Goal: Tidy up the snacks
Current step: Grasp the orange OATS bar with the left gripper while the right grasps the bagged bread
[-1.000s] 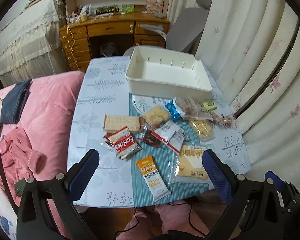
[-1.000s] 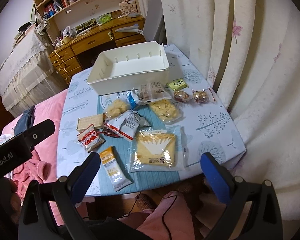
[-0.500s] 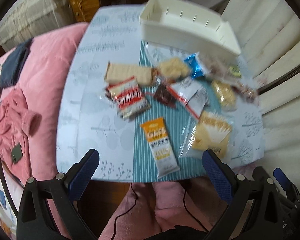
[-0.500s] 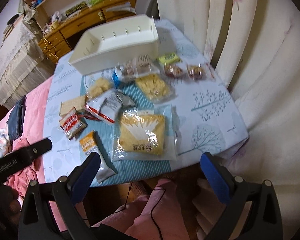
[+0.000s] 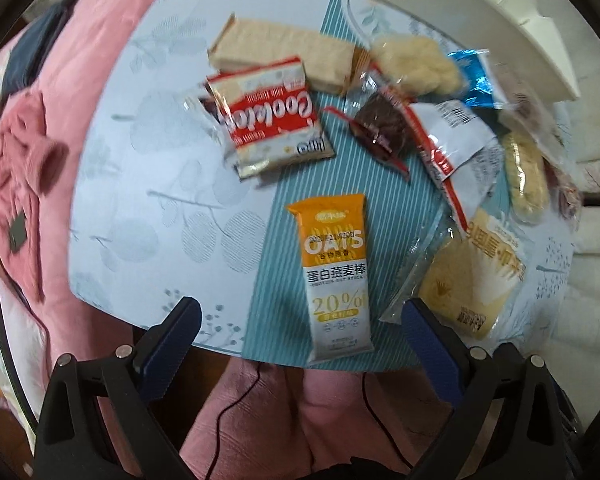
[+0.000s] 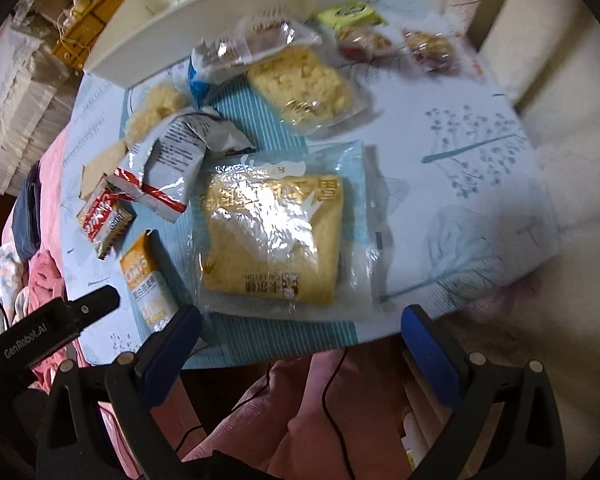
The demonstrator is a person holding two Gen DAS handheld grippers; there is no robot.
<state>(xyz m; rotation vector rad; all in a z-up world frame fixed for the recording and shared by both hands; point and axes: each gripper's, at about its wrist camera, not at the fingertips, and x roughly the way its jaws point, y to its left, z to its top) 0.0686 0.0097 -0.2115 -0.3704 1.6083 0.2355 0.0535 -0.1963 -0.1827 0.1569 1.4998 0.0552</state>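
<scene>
Several snack packs lie on the small table. In the left wrist view an orange and white OATS bar lies just beyond my open left gripper, with a red Cookies pack and a wafer pack farther off. The right wrist view shows a large clear bag of yellow cake just ahead of my open right gripper. The white bin stands at the table's far side. Neither gripper holds anything.
A pink quilt covers the bed left of the table. White curtains hang close on the right. A person's pink-clad legs and a black cable sit under the near edge. The left gripper's body shows in the right wrist view.
Both grippers have dropped down and forward toward the table's near edge. The snacks now look much larger, and the bin has slid to the top of both views.
</scene>
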